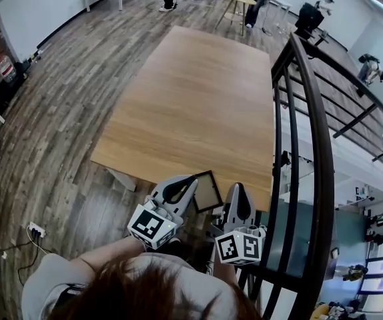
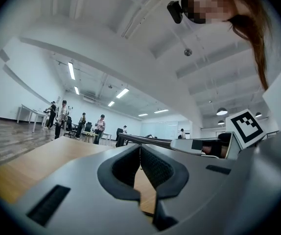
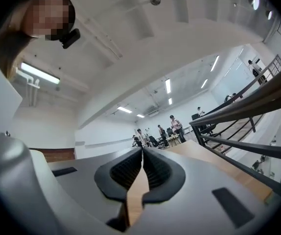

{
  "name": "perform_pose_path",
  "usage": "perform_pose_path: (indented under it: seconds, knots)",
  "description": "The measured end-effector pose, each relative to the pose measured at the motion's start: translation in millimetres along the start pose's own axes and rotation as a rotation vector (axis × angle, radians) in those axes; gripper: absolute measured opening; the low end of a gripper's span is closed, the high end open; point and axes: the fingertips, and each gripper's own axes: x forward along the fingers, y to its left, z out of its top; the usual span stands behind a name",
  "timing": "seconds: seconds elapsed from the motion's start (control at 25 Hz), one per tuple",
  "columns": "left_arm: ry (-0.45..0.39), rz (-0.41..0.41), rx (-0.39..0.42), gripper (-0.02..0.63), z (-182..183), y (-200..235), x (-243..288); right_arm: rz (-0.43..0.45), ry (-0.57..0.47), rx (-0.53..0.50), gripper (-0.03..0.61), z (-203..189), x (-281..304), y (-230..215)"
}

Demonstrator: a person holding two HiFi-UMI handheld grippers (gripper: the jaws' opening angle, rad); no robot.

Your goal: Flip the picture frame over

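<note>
Dark-rimmed picture frame (image 1: 208, 191) on table (image 1: 198, 99) between left gripper (image 1: 191, 182) and right gripper (image 1: 238, 191), fingers pressed together, empty.

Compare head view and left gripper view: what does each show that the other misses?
Head view only: the dark-edged rectangular picture frame, at the near edge of the light wooden table, right next to the left tongs; whether they touch is unclear.

Left gripper view only: the left tongs' jaws closed together with nothing between them, and the white ceiling with its strip lights.

Both: the wooden table, the black metal railing, the right tongs, and people standing at the far end of the room.
</note>
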Motion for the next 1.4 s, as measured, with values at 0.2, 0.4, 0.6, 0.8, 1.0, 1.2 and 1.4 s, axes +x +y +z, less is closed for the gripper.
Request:
perform_pose_path:
  seconds: [0.2,0.4,0.6,0.8,1.0,1.2,1.4]
  knots:
    - [-0.004,-0.001,0.007,0.008,3,-1,-3,0.044,0.028,-0.066,0.015,-9,4,21]
    - [-0.021,-0.002,0.026,0.008,10,-3,-5,0.060,0.056,-0.126,0.015,-17,8,35]
    - [-0.028,-0.017,0.044,0.008,14,-12,-5,0.092,0.081,-0.154,0.015,-21,11,46]
    - [-0.030,-0.012,0.051,0.008,16,-10,-7,0.105,0.091,-0.162,0.015,-24,13,51]
    - [-0.033,0.006,0.044,0.008,16,-4,-11,0.111,0.082,-0.171,0.015,-23,12,55]
    - [-0.035,-0.002,0.046,0.008,16,-9,-11,0.109,0.087,-0.183,0.015,-25,10,57]
    - [-0.030,0.005,0.049,0.008,14,-8,-15,0.115,0.088,-0.191,0.015,-27,9,61]
